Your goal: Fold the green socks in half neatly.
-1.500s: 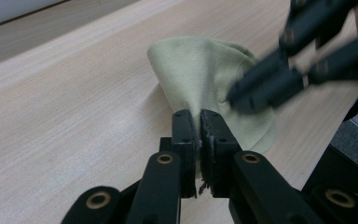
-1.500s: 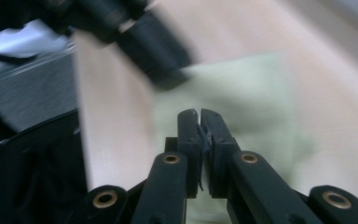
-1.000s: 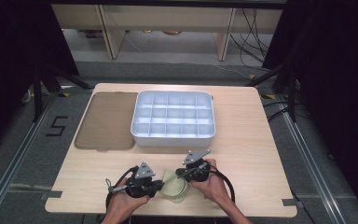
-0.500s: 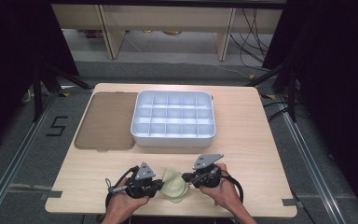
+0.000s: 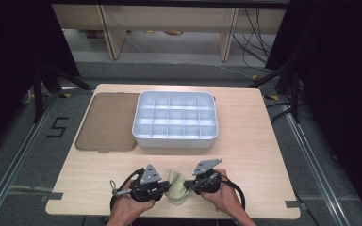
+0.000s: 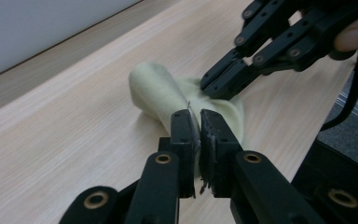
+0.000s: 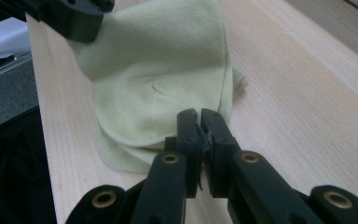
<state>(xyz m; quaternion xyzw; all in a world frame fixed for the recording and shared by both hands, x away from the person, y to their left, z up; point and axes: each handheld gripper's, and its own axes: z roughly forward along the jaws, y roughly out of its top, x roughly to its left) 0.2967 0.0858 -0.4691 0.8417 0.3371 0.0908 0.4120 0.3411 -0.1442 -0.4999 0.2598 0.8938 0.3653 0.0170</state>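
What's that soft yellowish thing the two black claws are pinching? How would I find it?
Look at the wooden table, then its near edge, in front of the white compartment tray. Between the left gripper and the right gripper lies a pale yellow-green cloth, the one soft, crumpled thing there.

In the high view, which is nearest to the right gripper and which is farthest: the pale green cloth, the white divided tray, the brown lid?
From the right gripper:
1. Pale green cloth, pinched in its jaws, at the table's near edge.
2. White divided tray, farther back, mid-table.
3. Brown lid, flat, left of the tray.
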